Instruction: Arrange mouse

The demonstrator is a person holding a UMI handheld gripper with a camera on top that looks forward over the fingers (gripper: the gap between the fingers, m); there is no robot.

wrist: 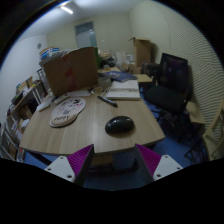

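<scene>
Mouse (120, 125): black, lying flat on the wooden table (90, 125), near the table's front edge, a little toward the right finger's side. It rests on its own on bare wood. Nothing touches it.

Your gripper (115, 160) hangs in front of the table, short of that edge. Fingers are spread wide; the two magenta pads (80, 157) stand well apart with open air between them. Nothing is held. The mouse lies beyond the fingertips, ahead of the gap and nearer the right finger.

Around the mouse, on the same table:
- A round mouse pad with a printed pattern (67, 111) lies to its left, apart from it, tilted across the table's left part.
- A dark pen or similar thin object (107, 101) lies behind the mouse, toward mid-table. Too small for you to say what it is.
- A book or stack of papers (124, 91) sits farther back.
- A large cardboard box (70, 70) stands at the far left end.

Past the table: a black office chair (168, 82) to the right, a second desk with clutter behind it, pale walls and a ceiling light (67, 9) overhead. Blue floor shows below the table edge.
</scene>
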